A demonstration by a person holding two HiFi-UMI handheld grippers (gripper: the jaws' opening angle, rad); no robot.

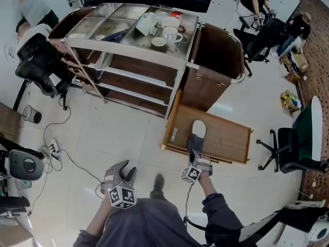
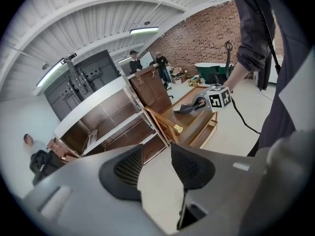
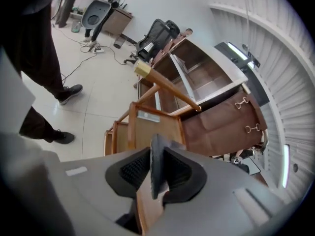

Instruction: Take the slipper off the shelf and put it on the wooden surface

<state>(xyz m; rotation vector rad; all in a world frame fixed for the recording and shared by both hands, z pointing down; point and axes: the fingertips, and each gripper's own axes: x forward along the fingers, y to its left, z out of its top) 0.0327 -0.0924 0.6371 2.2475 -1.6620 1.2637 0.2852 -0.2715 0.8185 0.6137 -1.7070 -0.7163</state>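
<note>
A grey slipper (image 1: pixel 197 136) with a pale inner sole lies over the near part of the low wooden surface (image 1: pixel 226 138). My right gripper (image 1: pixel 196 156) is shut on the slipper's near end. In the right gripper view the dark slipper edge (image 3: pixel 155 156) stands pinched between the two pads, above the wooden surface (image 3: pixel 147 128). My left gripper (image 1: pixel 124 170) hangs over the floor to the left, open, with only floor between its jaws (image 2: pixel 155 167). The left gripper view shows the slipper (image 2: pixel 191 105) held out over the wood from the side.
A metal shelf cart (image 1: pixel 128 55) with cups (image 1: pixel 169 34) on top stands behind the wooden surface, and a brown cabinet (image 1: pixel 216 60) stands beside it. Office chairs (image 1: pixel 38 60) and floor cables (image 1: pixel 67 153) lie to the left. My own foot (image 1: pixel 158 184) is between the grippers.
</note>
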